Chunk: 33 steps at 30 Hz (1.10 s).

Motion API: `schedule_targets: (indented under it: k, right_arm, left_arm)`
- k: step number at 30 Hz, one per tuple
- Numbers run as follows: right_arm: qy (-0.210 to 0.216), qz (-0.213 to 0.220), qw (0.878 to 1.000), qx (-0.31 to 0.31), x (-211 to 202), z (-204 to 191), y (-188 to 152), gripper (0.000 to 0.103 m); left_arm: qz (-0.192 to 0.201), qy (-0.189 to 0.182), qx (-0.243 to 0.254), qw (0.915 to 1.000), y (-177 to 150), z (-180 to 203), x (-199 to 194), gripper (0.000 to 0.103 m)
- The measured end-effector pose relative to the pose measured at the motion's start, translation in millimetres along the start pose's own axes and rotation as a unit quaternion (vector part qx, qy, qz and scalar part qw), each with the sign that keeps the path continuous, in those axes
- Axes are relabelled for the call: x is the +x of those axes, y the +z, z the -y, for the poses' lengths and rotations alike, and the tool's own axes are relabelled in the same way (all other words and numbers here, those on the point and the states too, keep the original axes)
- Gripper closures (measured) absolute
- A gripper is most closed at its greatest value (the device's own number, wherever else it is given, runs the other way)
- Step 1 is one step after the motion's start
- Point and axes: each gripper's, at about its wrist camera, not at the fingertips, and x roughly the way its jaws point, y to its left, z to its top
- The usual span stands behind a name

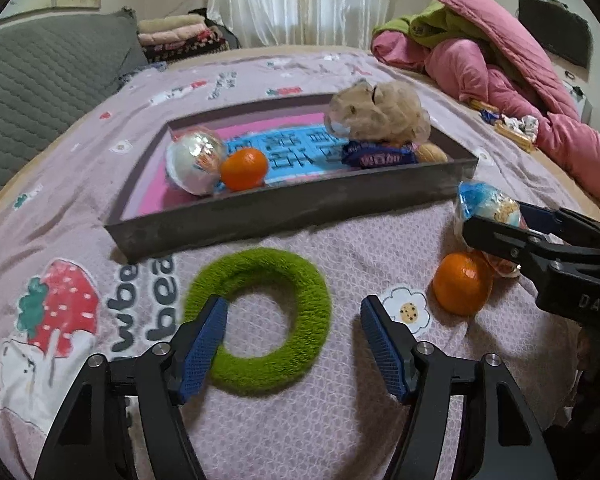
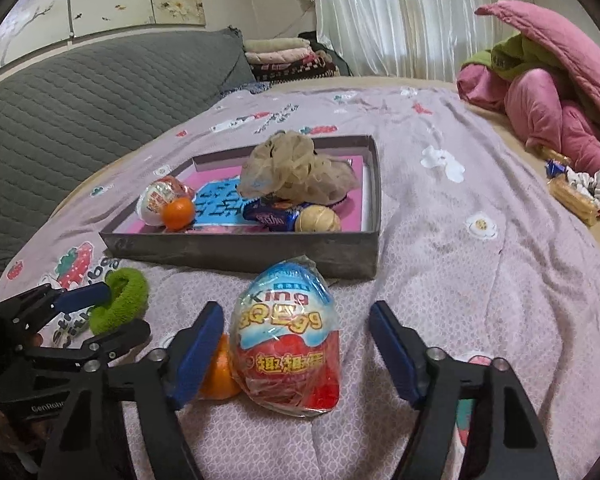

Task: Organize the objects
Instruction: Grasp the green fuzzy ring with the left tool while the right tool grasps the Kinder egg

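Note:
A green fuzzy ring [image 1: 258, 320] lies on the pink bedspread in front of a grey tray [image 1: 284, 208]. My left gripper [image 1: 294, 340] is open over it: the left pad rests over the ring's left edge and the right pad stands clear of its right side. In the right wrist view a foil-wrapped toy egg [image 2: 288, 340] lies between the jaws of my open right gripper [image 2: 296, 320], with a gap at the right pad. An orange [image 2: 220, 376] sits half hidden behind the left finger. The tray holds another egg [image 1: 194, 164], an orange [image 1: 244, 169], a beige mesh puff [image 1: 380, 112] and a blue-wrapped snack [image 1: 380, 156].
A walnut-like ball [image 2: 318, 219] sits in the tray's near right corner. A heap of pink and green quilts [image 2: 548, 92] and some wrapped snacks [image 2: 576, 192] lie at the right. A grey quilted cushion [image 2: 80, 100] borders the left side.

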Motion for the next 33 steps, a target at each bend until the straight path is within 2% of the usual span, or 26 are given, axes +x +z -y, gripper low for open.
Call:
schedule_targets:
  k: [6,10,15,19,22,33]
  right_arm:
    - [0.0,-0.006,1.0,-0.024,3.8,-8.3,-3.1,0.049]
    - [-0.004,-0.004,0.999,-0.035,3.9,-10.4,-3.8,0.05]
    - [-0.01,0.006,0.999,-0.04,0.4,-10.1,-3.6,0.05]
    - [-0.004,0.024,0.999,-0.039,-6.7,-10.1,-1.4,0.05]
    - [0.002,0.035,0.999,-0.04,-10.1,-12.4,-0.6,0.05]
    - [0.018,0.053,0.997,-0.052,-18.7,-19.5,-0.9,0.05]
  left_arm:
    - [-0.005,-0.003,0.003,1.0,1.5,1.2,7.9,0.033]
    - [-0.006,-0.006,0.004,1.0,2.5,2.1,11.3,0.035]
    - [-0.002,-0.014,0.006,0.9999,2.7,2.1,14.0,0.05]
    - [0.005,-0.019,0.01,0.9998,3.2,0.3,12.6,0.075]
    - [0.008,-0.032,0.002,0.9994,4.4,-5.4,9.9,0.084]
    - [0.029,-0.048,-0.011,0.9984,5.9,-16.4,-7.6,0.089]
